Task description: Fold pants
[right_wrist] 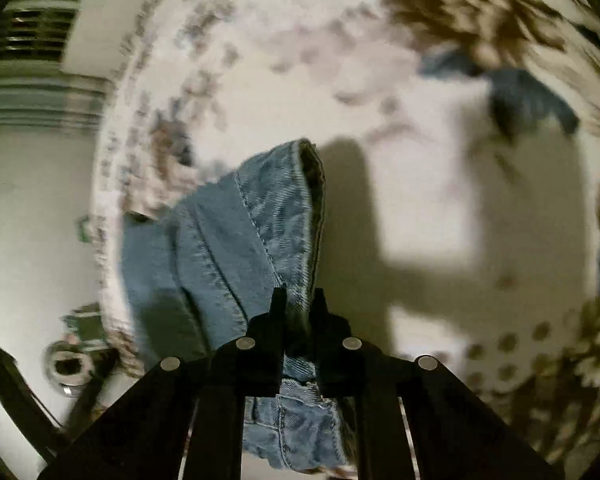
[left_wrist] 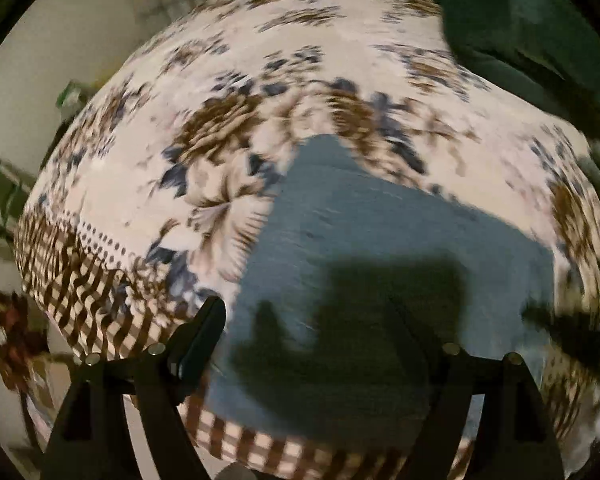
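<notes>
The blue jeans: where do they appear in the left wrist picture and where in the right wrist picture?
Left wrist view: the blue jeans lie flat in the lower centre, under the open left gripper.
Right wrist view: they stand bunched at centre-left, pinched at the bottom by the right gripper.
Shared landmark: the floral bedsheet beneath them, seen in both views.

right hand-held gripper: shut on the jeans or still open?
Shut on the jeans. The right hand-held gripper has its fingers nearly together, with a denim fold pinched between them.
</notes>
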`<state>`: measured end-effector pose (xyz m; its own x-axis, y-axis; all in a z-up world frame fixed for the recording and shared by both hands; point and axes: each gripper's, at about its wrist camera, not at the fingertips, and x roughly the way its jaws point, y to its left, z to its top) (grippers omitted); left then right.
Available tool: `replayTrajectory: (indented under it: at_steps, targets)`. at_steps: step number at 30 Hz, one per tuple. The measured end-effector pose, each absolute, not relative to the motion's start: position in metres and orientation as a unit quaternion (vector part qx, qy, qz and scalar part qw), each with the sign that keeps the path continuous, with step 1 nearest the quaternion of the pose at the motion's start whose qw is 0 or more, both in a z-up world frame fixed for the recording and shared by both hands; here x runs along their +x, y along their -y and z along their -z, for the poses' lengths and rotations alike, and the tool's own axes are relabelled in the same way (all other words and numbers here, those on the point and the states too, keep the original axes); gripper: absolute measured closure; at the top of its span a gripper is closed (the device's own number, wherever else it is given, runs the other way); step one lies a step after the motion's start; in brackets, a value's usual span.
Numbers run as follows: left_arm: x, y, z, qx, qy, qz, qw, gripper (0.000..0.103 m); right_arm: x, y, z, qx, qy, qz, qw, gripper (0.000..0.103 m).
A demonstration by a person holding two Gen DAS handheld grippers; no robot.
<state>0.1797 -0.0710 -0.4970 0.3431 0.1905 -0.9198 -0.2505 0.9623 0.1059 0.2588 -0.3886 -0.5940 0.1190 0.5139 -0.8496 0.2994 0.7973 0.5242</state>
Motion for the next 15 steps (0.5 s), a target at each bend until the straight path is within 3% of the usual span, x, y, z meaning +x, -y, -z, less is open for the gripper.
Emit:
replayTrajectory:
  at_steps: [2,4,6,8,11,12,13,14,15]
  targets:
    - [0.197,0.050,0.502,-0.047,-0.562,-0.139,0.814,0.024,0.263,0.388,0.602,0.310,-0.671,-0.086,0.669,0.084]
    - [0.222,0.028,0.512,-0.074,-0.572,-0.137,0.806,0.024,0.271,0.395,0.604,0.334,-0.672,-0.099,0.654,0.069]
    - [0.249,0.012,0.522,-0.090,-0.578,-0.127,0.801,0.024,0.279,0.402,0.600,0.356,-0.654,-0.100,0.660,0.042]
    - [0.281,0.003,0.542,-0.103,-0.600,-0.106,0.787,0.024,0.286,0.407,0.603,0.379,-0.642,-0.098,0.659,0.036]
    - [0.313,-0.003,0.567,-0.124,-0.624,-0.074,0.768,0.024,0.300,0.402,0.621,0.402,-0.660,-0.095,0.627,0.035]
    - [0.319,-0.002,0.571,-0.126,-0.628,-0.060,0.766,0.034,0.302,0.401,0.626,0.402,-0.665,-0.092,0.623,0.034]
    - [0.325,0.001,0.575,-0.128,-0.626,-0.034,0.769,0.074,0.303,0.399,0.627,0.402,-0.664,-0.093,0.623,0.034]
    - [0.328,0.004,0.578,-0.129,-0.627,-0.014,0.768,0.081,0.303,0.398,0.626,0.402,-0.660,-0.095,0.628,0.043]
    - [0.328,0.005,0.579,-0.126,-0.627,-0.014,0.769,0.081,0.304,0.396,0.624,0.403,-0.652,-0.101,0.634,0.071]
